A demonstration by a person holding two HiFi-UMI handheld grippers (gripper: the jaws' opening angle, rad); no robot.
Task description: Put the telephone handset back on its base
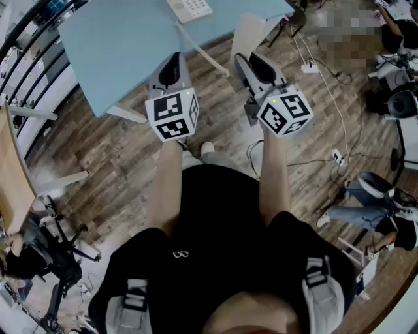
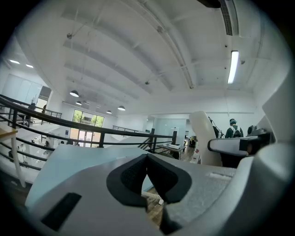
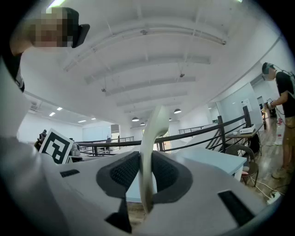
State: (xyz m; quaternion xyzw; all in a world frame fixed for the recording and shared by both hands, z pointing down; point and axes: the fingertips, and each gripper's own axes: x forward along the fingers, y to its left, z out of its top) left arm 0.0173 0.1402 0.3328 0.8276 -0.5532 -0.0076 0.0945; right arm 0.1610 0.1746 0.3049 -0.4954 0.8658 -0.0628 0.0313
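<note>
The white telephone base (image 1: 189,8) lies on the light blue table (image 1: 117,45) at the top edge of the head view. My right gripper (image 1: 256,62) is shut on the white handset (image 1: 248,32), which sticks up past the table's near corner. In the right gripper view the handset (image 3: 154,133) stands edge-on between the dark pads (image 3: 124,173) of the right gripper (image 3: 145,173). My left gripper (image 1: 173,64) hovers beside it over the table's near edge, and its pads (image 2: 133,177) meet with nothing between them. A piece of coiled cord (image 2: 152,197) shows below the left gripper (image 2: 147,161).
Both grippers are held above a wooden floor in front of the person's body. Cables and a power strip (image 1: 307,65) lie on the floor at the right, near office chairs (image 1: 401,101) and a seated person (image 1: 366,215). A black tripod (image 1: 59,254) stands at the lower left.
</note>
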